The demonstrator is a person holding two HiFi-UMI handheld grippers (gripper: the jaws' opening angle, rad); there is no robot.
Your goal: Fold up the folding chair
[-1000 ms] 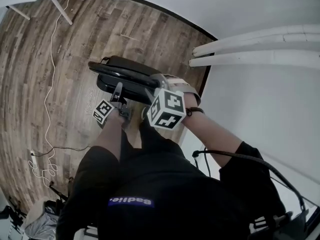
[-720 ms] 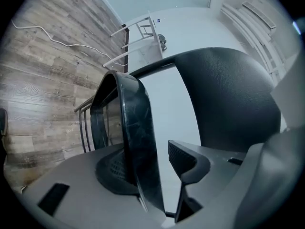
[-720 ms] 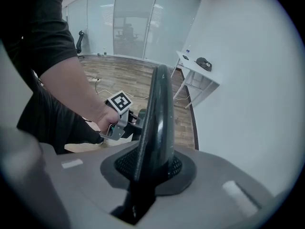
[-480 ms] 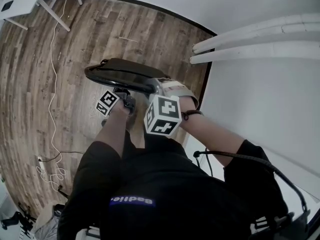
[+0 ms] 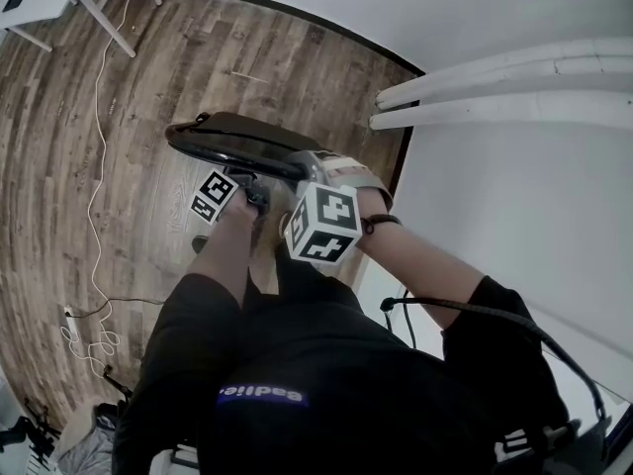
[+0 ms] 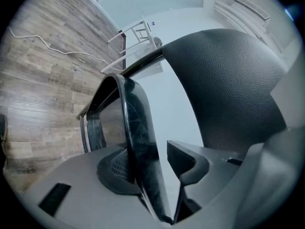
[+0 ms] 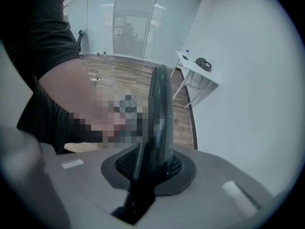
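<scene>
a thin white cable (image 5: pixel 97 146) snakes over the wood-plank floor (image 5: pixel 148 77) at far left. your left gripper (image 5: pixel 253 191), its cube (image 5: pixel 213 196) printed with square black-and-white markers, reaches nearly level to the black folding chair (image 5: pixel 237 142). the chair stands on the floor just ahead of you, seen from above as a narrow dark oval. the jaws are closing round a glossy, scuffed black tube (image 6: pixel 136 128) of the frame. the tube lies against one ribbed pad, and a sliver of gap shows before the other. beside it looms a rounded panel (image 6: pixel 228 80) of pebbled black leatherette. a blue patch (image 5: pixel 262 396) with white lettering on your black shirt is too warped to read. your right gripper (image 7: pixel 145 171), grey-bodied and pointing steeply down, is clamped on the chair's upper rim, with mesh-textured pads pressed to both sides. two round white pipes (image 5: pixel 514 82) run along the plain white wall (image 5: pixel 514 196) at right.
</scene>
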